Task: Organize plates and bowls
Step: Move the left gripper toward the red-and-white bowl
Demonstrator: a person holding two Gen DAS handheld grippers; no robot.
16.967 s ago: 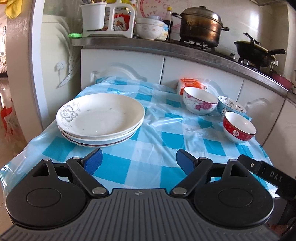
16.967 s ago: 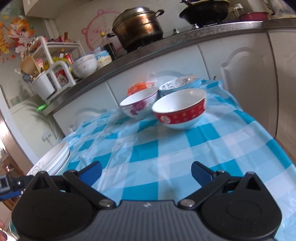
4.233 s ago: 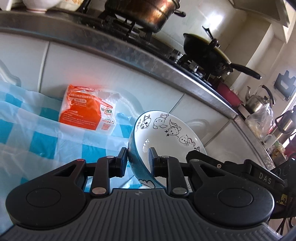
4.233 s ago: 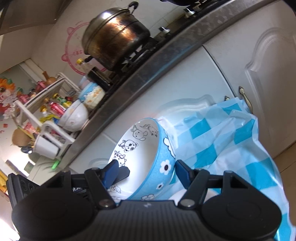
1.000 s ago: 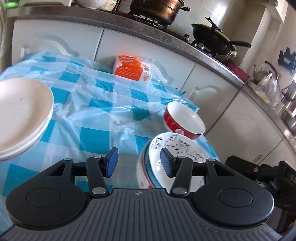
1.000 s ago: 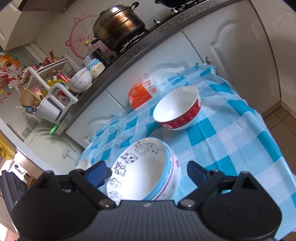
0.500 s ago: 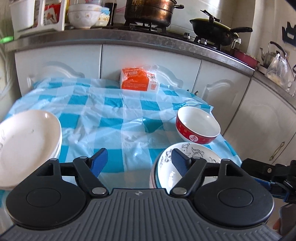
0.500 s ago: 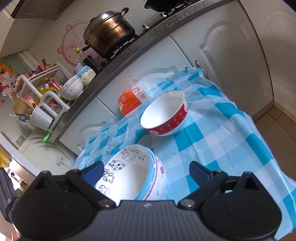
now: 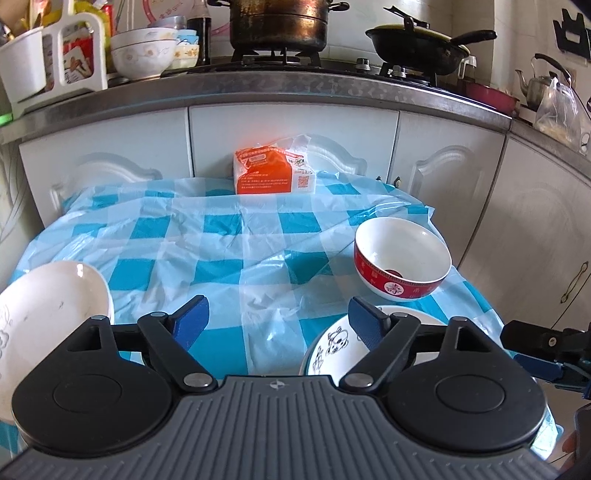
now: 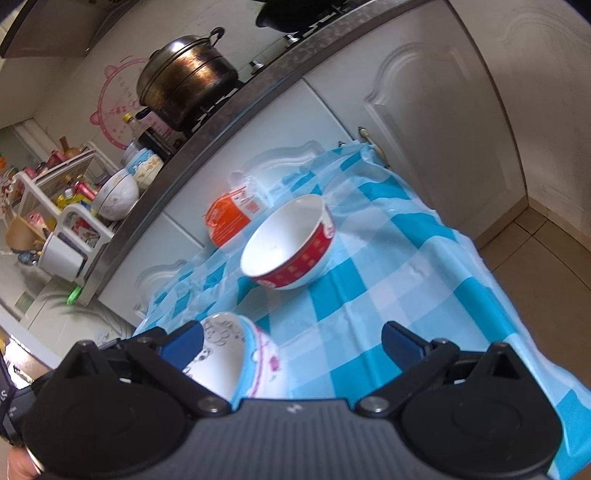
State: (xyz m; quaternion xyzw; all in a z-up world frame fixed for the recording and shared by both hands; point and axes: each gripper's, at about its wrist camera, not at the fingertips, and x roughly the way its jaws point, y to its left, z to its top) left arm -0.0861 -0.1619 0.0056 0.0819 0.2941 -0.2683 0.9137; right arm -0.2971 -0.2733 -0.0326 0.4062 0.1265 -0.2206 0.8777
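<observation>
A red-rimmed white bowl [image 9: 402,256] stands on the blue checked tablecloth [image 9: 221,240] at the right; it also shows in the right wrist view [image 10: 288,245]. The blue cartoon bowl [image 9: 332,347] sits nested in the pink-flower bowl near the front right edge, partly hidden behind my left gripper; the stack also shows in the right wrist view [image 10: 236,360]. A stack of white plates [image 9: 44,306] lies at the left. My left gripper [image 9: 275,319] is open and empty above the table. My right gripper [image 10: 291,341] is open and empty, beside the nested bowls.
An orange tissue pack [image 9: 273,173] leans against the white cabinets [image 9: 288,129] at the back. The counter above holds a large pot [image 9: 277,18], a black wok [image 9: 417,40] and a dish rack [image 9: 55,51]. The table's right edge drops to tiled floor [image 10: 546,266].
Both grippers have pulled back and up from the nested bowls and opened wider. The left wrist view now looks squarely at the cabinets.
</observation>
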